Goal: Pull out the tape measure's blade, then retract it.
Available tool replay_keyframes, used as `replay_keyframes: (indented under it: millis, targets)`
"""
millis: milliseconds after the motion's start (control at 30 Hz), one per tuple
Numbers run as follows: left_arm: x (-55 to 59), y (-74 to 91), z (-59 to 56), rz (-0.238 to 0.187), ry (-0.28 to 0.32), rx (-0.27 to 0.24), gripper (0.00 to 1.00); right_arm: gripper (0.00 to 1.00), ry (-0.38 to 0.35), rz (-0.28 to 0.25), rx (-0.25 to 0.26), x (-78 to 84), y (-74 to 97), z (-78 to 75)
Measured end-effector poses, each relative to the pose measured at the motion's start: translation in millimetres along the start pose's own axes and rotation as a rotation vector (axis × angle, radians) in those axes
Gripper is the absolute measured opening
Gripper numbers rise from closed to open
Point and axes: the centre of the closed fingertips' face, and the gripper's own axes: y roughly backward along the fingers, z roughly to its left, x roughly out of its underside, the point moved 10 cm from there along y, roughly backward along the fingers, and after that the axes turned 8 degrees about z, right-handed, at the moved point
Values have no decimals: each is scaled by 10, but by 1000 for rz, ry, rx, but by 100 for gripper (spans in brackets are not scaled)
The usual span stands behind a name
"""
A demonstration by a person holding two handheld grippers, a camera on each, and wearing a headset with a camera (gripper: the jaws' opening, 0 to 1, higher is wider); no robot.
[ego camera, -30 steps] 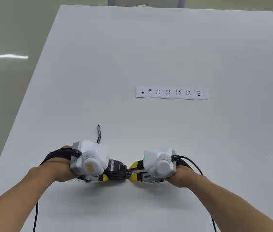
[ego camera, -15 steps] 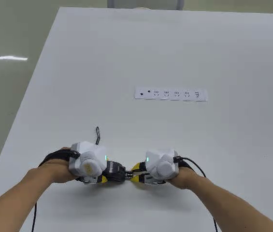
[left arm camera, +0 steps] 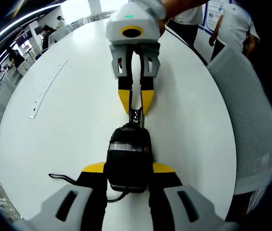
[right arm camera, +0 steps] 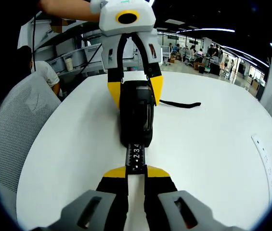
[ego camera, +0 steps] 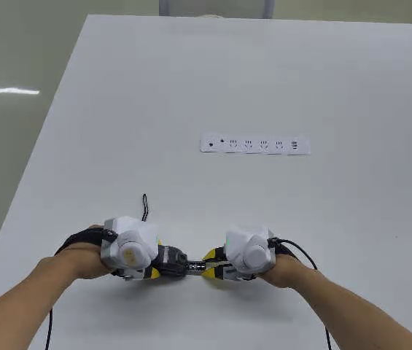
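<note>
The tape measure has a compact black case with a greyish window on top. It sits low over the white table near its front edge, clamped across its sides by the left gripper. Its blade is drawn out only a short way, dark with white numerals 2, 3 and 4 showing, and its tip is pinched by the right gripper. A thin black strap trails from the case onto the table.

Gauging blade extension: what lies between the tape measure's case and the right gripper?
A short length of blade, from the case into the right gripper, shown in the right gripper view.
</note>
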Motion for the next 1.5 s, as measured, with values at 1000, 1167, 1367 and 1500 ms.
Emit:
replay_keyframes:
  millis: [1000,1167,1367,1500]
  targets:
    - [-4,-3,2,-1,-2,3,29,8,-19,8,0,211,204,-1]
    - [-1,-4,6,-1,-2,3,29,8,-22,8,-1,261,250,-5]
    - [-3,-4,8,-1,-2,4,29,8,-32,8,-5,324,310,-12]
    - [-4,-3,10,0,-3,5,29,8,-33,9,-5,359,344,-13]
